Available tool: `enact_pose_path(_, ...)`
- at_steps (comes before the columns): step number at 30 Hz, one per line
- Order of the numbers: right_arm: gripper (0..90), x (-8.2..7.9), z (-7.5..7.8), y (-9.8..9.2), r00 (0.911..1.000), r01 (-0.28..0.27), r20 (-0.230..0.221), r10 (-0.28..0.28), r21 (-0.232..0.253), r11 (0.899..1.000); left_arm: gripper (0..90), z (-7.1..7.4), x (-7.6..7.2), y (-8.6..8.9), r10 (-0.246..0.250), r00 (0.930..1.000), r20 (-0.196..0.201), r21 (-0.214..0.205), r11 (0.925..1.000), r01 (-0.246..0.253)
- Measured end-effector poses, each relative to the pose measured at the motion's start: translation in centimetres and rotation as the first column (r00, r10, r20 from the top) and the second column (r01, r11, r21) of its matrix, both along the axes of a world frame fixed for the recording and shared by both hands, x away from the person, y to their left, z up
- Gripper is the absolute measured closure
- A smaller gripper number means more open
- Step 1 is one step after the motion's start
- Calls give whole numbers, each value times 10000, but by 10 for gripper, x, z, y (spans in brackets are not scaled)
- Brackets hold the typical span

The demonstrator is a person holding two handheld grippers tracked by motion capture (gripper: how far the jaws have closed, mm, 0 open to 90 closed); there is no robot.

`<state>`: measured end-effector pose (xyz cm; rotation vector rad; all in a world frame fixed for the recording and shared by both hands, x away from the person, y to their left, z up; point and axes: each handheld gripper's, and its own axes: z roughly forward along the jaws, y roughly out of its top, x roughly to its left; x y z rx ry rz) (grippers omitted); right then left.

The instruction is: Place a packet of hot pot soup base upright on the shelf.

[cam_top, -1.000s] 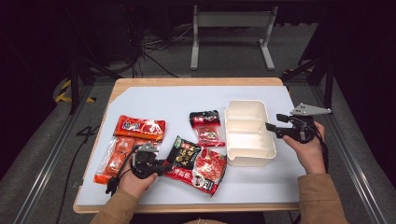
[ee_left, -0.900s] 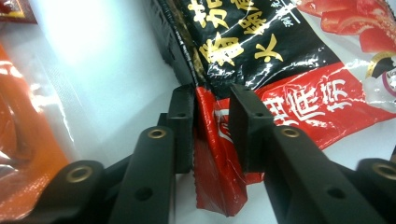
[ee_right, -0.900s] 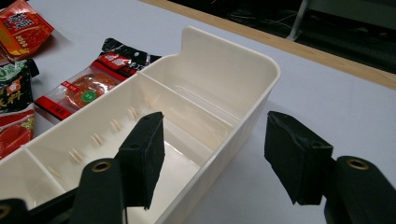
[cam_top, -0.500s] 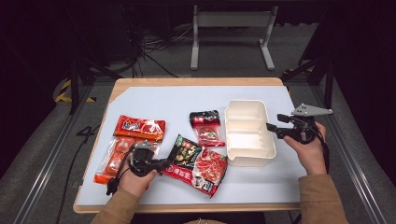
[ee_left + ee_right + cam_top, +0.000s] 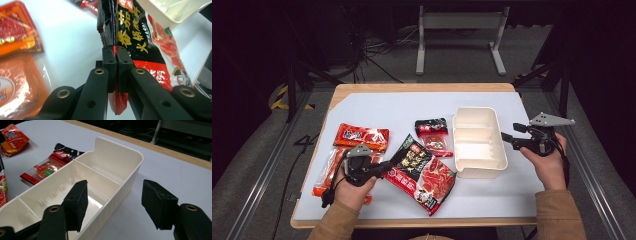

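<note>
White table mat (image 5: 377,107) on wood, dark room behind.

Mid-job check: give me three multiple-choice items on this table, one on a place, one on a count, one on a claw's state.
1. The white divided tray lies where?
A. the table's left edge
B. right of the packets
C. on the floor

2. How many compartments does the tray have?
A. three
B. one
C. six

3. The left claw is:
A. wide open
B. shut on nothing
C. shut on the large red-and-black soup-base packet

Answers: 1 B, the high view shows it beside the right claw. 2 A, two dividers cross it. 3 C, the left gripper view shows the pads pinching the packet's edge.
</note>
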<state>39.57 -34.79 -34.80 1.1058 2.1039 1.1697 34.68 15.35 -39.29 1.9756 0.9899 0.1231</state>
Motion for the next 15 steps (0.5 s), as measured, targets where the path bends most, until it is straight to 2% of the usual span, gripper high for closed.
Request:
enact_pose_path(4,384,-4,2,-3,10000,17,58,-17,82,10000,880,13,-5,-3,-149,9986,503,40,9999,147)
enact_pose_path(7,384,-6,4,-3,9999,10,114,-12,155,9999,880,20,-8,-3,-220,9973,696,36,9998,218)
enact_pose_path(10,384,-8,5,-2,9999,-30,160,27,172,9998,880,32,-13,-3,-300,9932,1126,23,9995,300)
enact_pose_path(11,384,-8,5,-2,9999,-30,160,27,172,9998,880,32,-13,-3,-300,9932,1126,23,9995,300)
enact_pose_path(15,384,-11,8,1,9997,-112,235,107,206,9997,879,44,-18,-3,-497,9853,1636,133,9987,482)
